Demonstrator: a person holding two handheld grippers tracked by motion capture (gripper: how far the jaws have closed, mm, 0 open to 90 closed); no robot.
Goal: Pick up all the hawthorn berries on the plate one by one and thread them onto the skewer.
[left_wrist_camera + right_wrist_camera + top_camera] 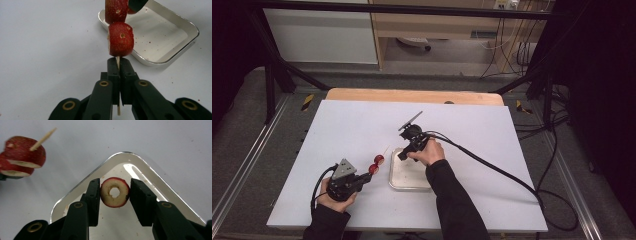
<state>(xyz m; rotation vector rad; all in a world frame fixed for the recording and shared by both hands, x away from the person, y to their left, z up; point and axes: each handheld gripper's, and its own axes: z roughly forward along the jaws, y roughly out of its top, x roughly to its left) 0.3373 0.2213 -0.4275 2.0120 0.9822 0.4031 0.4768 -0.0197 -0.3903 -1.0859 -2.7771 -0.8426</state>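
Three apple slices [115, 192], one skewer [42, 138], one tray [147, 172]

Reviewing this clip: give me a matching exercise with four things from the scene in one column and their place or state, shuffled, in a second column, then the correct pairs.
Things:
1. wooden skewer
2. red ring slice
3. metal tray
4. two red slices

Places or states:
A. lying on the white table, to the right of the skewered fruit in the high view
B. threaded on the stick, above the left tongs
C. clamped between shut jaws
D. between the jaws of the right tongs, over the tray

Pairs: 1-C, 2-D, 3-A, 4-B
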